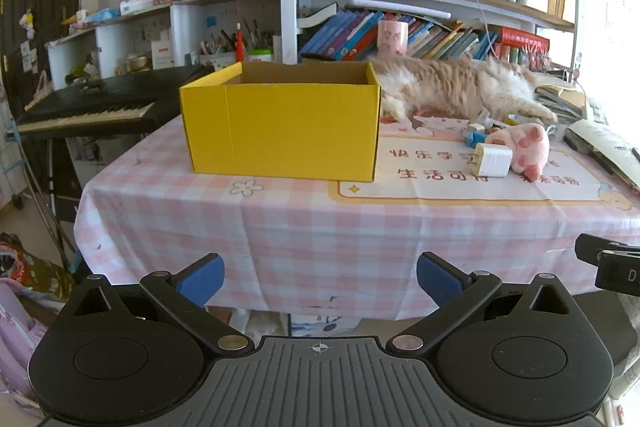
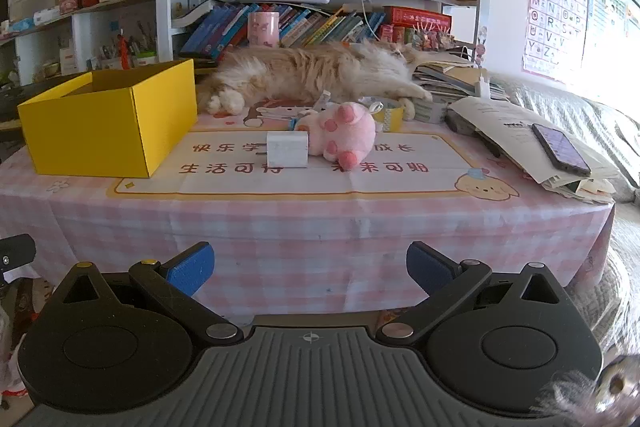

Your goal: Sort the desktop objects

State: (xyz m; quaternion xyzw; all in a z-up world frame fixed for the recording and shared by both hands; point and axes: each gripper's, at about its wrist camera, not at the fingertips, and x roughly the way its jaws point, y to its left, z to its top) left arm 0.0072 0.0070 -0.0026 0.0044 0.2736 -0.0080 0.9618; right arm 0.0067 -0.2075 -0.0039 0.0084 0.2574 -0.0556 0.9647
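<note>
While both grippers hang short of the near edge: worktop (image 2: 320,227), pink check cloth, printed mat in the middle. Cat (image 2: 312,71) stretched along the far side, beneath bookshelves. Yellow box (image 1: 280,131) open-topped, left part of worktop, inside not visible. Papers (image 2: 520,131) piled at right, phone (image 2: 560,149) lying on top. Pink plush paw (image 2: 340,135) on the mat, right of box and apart from it. White charger (image 2: 287,149) touching paw's left side. Tape roll (image 2: 390,113) just behind paw. Small blue item (image 1: 474,138) behind charger, kind unclear. Left gripper (image 1: 320,281): blue fingers (image 1: 202,279) spread wide, nothing between. Right gripper (image 2: 310,269): fingers (image 2: 192,267) likewise apart, empty.
</note>
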